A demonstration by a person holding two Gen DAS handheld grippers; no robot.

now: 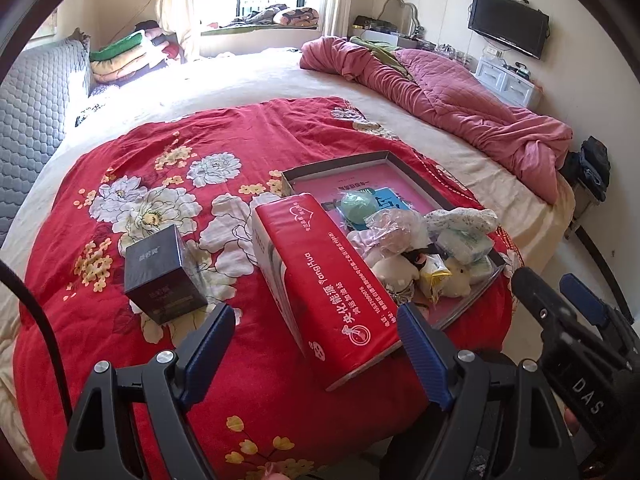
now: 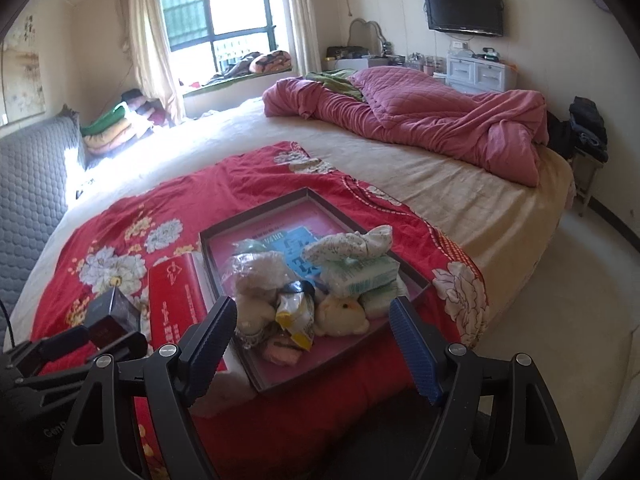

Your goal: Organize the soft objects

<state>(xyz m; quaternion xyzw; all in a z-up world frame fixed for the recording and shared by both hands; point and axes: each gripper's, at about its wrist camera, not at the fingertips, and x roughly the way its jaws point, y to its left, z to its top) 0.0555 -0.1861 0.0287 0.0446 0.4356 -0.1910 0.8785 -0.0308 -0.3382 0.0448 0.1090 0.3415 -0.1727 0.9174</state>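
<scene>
A shallow dark-rimmed tray [image 1: 340, 162] [image 2: 256, 208] with a pink floor lies on the red floral cover. It holds a heap of soft things: cream plush toys [image 1: 394, 272] [image 2: 340, 312], wrapped tissue packs [image 1: 464, 240] [image 2: 360, 276], a crumpled plastic bag [image 1: 396, 220] [image 2: 256, 264], a yellow packet [image 1: 436, 276] [image 2: 296, 312] and a green round piece [image 1: 358, 205]. A long red tissue box [image 1: 320, 276] [image 2: 176, 292] lies against the tray's left side. My left gripper [image 1: 314, 308] hovers open before the red box. My right gripper [image 2: 312, 305] hovers open before the heap, with nothing between its fingers.
A dark cube-shaped box [image 1: 160, 272] [image 2: 116, 308] stands on the cover left of the red box. A bunched pink quilt [image 1: 460, 96] [image 2: 420, 120] lies at the bed's far right. The grey padded headboard [image 1: 32, 120] is at left, and the floor [image 2: 560, 300] at right.
</scene>
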